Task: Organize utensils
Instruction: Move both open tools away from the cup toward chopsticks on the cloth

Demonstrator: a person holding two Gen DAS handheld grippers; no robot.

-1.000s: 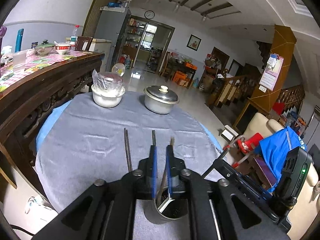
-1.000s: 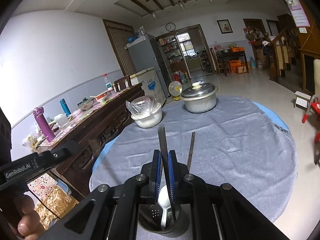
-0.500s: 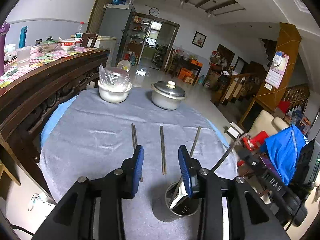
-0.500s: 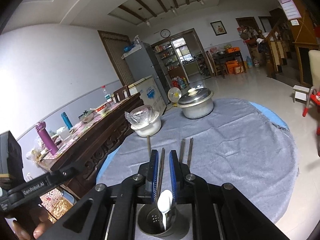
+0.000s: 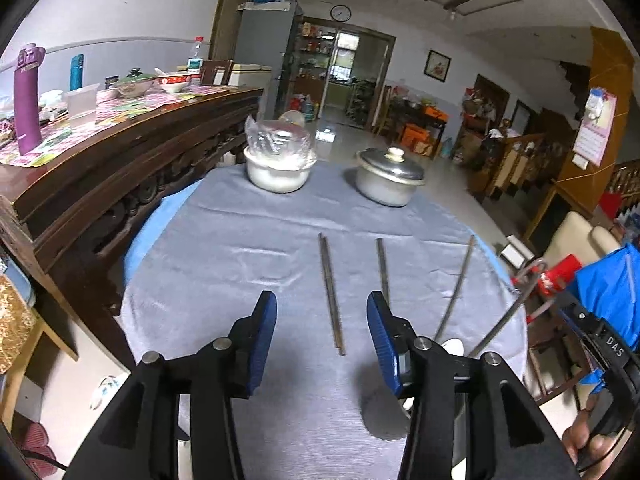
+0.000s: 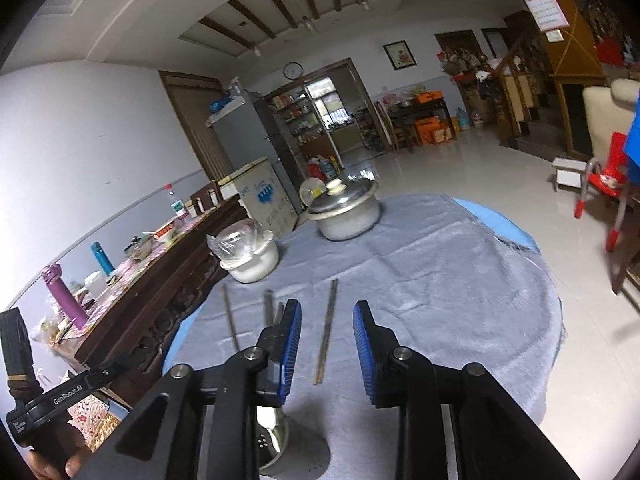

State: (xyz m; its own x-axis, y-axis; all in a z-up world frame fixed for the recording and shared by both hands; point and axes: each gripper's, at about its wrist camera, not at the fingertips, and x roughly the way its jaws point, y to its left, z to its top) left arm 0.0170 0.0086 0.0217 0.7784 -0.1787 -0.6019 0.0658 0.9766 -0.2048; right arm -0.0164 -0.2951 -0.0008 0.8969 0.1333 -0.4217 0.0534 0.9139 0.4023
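- Thin brown chopsticks (image 5: 331, 292) lie flat on the grey cloth, spread side by side.
- A steel utensil holder (image 6: 276, 442) stands upright nearby, a spoon inside.

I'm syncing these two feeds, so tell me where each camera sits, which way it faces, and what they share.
Left wrist: rides the left gripper, looking down across the grey tablecloth at loose chopsticks; its jaws are opening, pressing on nothing.
Right wrist: rides the right gripper, same direction, a chopstick between its opening jaws, untouched; a hand shows lower left.
Shared: lidded pot, wrapped white bowl, steel utensil holder.
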